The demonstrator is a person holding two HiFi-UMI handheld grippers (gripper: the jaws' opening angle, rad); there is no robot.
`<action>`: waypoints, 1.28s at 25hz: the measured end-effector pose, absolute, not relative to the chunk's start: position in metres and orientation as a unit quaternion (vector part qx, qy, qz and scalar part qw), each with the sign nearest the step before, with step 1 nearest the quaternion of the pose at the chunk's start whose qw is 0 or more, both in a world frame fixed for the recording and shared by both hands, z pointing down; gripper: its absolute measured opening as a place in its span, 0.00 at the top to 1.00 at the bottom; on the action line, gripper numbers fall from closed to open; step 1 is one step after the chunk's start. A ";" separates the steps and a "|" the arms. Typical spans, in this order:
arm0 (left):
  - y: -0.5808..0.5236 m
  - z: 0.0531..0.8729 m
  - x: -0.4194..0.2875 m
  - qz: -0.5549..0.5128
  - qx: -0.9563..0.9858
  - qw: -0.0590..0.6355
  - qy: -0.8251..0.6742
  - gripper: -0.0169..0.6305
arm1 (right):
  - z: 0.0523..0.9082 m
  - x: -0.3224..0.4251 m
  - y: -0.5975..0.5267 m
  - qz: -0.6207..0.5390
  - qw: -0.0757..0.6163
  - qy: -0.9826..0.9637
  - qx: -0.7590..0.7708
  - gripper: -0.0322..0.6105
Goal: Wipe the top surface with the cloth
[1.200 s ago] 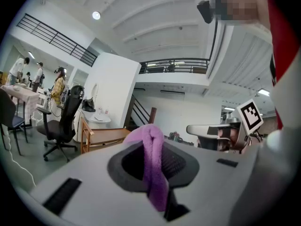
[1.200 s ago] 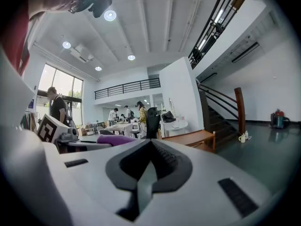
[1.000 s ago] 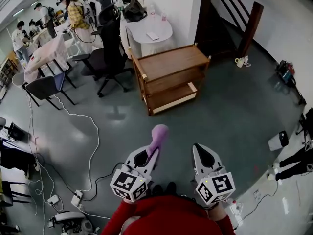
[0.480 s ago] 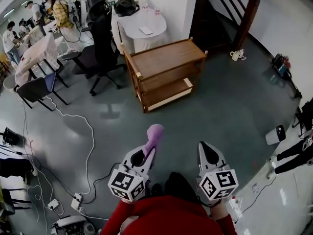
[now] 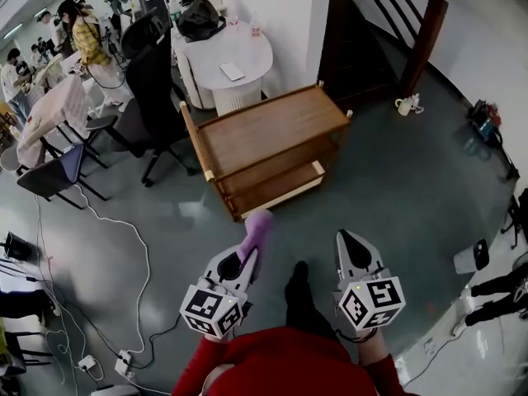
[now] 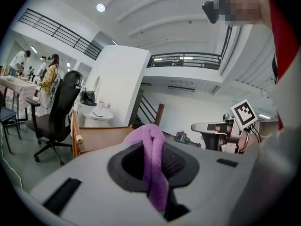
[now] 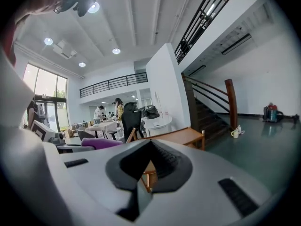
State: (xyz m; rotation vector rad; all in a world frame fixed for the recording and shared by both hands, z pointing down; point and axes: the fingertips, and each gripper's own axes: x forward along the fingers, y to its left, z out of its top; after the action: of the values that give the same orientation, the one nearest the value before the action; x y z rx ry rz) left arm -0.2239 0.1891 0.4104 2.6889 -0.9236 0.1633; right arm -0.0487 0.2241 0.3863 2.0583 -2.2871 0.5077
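Left tongs [image 5: 250, 252]: jaws clamped on the purple cloth [image 5: 258, 223]. A fold of it stands up between them and pokes out past the tips.

Right tongs [image 5: 352, 242]: jaws drawn together, gripping nothing (only the hollow between the pads shows in the right gripper view).

Both tongs are held side by side, apart from each other, above the grey-green floor [image 5: 396, 180].

The wooden cart [image 5: 264, 126] stands on the floor ahead of both. The cloth is in the air short of it and does not touch its top surface.

Behind the cart are a round white table [image 5: 216, 63] and a black office chair [image 5: 148, 73]. A white cable [image 5: 142, 250] trails across the floor at left.
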 end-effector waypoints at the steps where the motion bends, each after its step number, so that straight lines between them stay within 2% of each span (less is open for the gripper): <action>1: 0.172 0.409 -0.212 0.054 0.931 0.152 -0.329 0.89 | 0.384 -0.037 0.206 0.165 0.012 -0.739 0.653 0.95; 7: 0.086 0.384 -0.148 0.042 0.920 0.149 -0.360 0.89 | 0.364 0.016 0.117 0.157 0.023 -0.768 0.621 0.95; 14: 0.025 0.382 -0.111 0.063 0.917 0.144 -0.366 0.89 | 0.367 0.042 0.052 0.175 0.021 -0.773 0.610 0.95; 32: -0.126 0.407 -0.092 0.080 0.891 0.196 -0.402 0.89 | 0.376 0.057 -0.112 0.194 0.065 -0.795 0.571 0.95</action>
State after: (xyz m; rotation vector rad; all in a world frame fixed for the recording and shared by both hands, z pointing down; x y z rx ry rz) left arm -0.0919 -0.1261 0.4075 2.4951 -1.1272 0.2230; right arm 0.0568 -0.1124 0.3757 1.7231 -2.3992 0.5852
